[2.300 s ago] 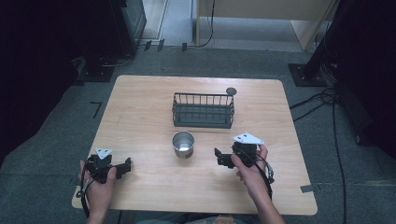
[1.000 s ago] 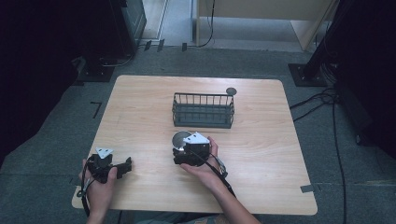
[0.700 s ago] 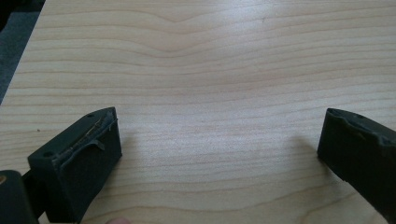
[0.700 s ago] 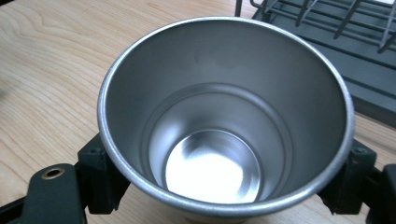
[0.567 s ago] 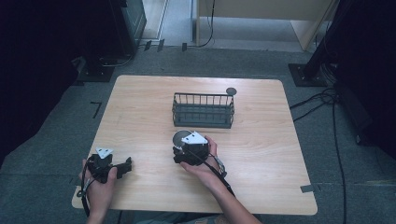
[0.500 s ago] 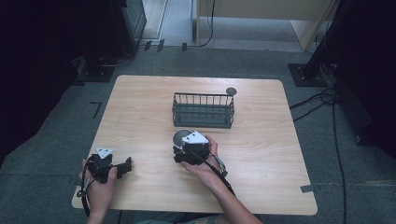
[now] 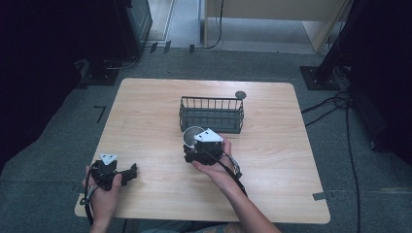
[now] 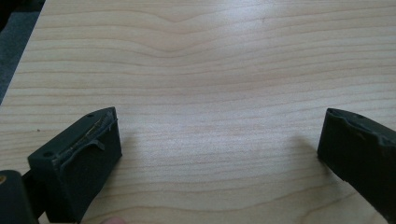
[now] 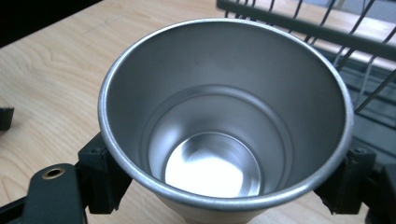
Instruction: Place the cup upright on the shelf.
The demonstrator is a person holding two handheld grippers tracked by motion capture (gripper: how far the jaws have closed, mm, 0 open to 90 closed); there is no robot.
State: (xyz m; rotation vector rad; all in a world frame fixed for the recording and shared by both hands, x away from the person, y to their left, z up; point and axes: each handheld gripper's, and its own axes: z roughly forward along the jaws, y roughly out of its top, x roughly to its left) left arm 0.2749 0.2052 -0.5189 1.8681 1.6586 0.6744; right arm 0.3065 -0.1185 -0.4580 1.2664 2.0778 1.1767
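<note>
High view first: one pale wooden table carries one dark wire basket near its far middle, with a small dark round disc just behind the basket's far right corner. One shiny steel cup stands upright just in front of the basket, on its near left side, open mouth up and empty.

Two grippers are in play. The right gripper sits directly on the near side of the cup, and the right gripper view looks down into the cup with one black jaw at each flank of its wall. The jaws appear to touch the metal, so I judge the cup pinched, though a firm clamp cannot be confirmed. The cup's long axis runs vertical, and the basket lies just beyond it, away from the person, so a lift and a short forward carry seems the likely move. The right hand is clearly the nearer one.

The left gripper rests at the near left corner, well apart, jaws spread wide over bare wood.
</note>
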